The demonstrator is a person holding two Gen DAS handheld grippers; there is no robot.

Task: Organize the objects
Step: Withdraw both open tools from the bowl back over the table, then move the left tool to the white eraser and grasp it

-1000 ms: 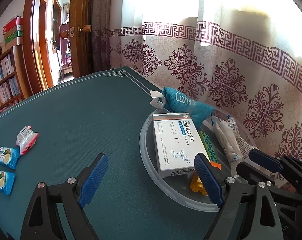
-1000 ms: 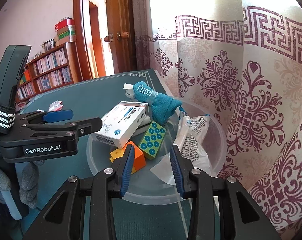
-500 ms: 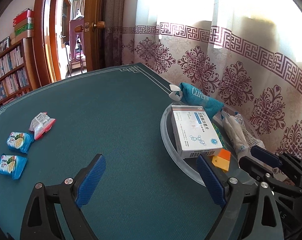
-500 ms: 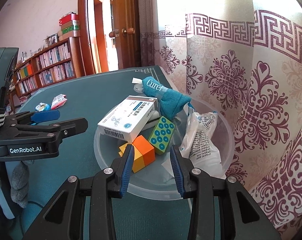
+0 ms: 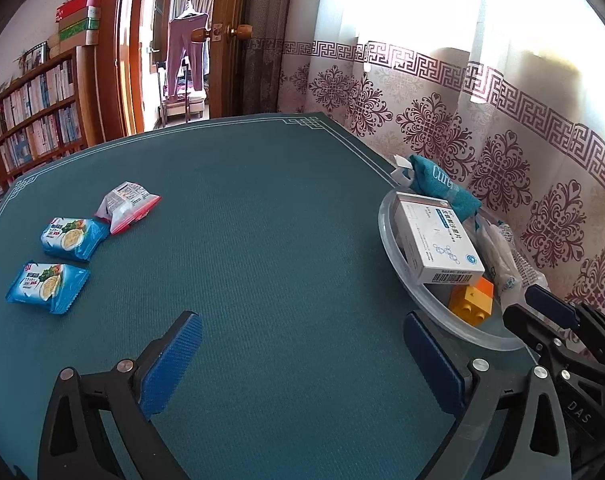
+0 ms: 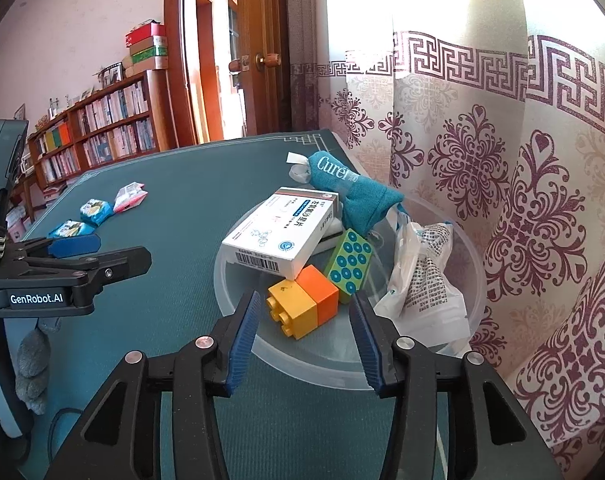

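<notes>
Left tool (image 5: 302, 356) is spreading wide with just bare green surface (image 5: 262, 240) between its pads, and the right tool (image 6: 304, 330) is opening too, empty, over the clear bowl (image 6: 238, 280) of stuff by the curtain (image 6: 502, 160). Compared to a second ago, the left view has swung away from the bowl toward the snack packets (image 5: 72, 238), with the bookshelf (image 5: 30, 120) and open door (image 5: 230, 40) behind.

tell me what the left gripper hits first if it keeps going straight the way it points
Probably only the bare green table mat. The left gripper, jaws opening and empty, aims between the snack packets and the clear bowl.

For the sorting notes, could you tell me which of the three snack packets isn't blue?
The red and white packet, farthest back on the table; the two others are blue.
</notes>
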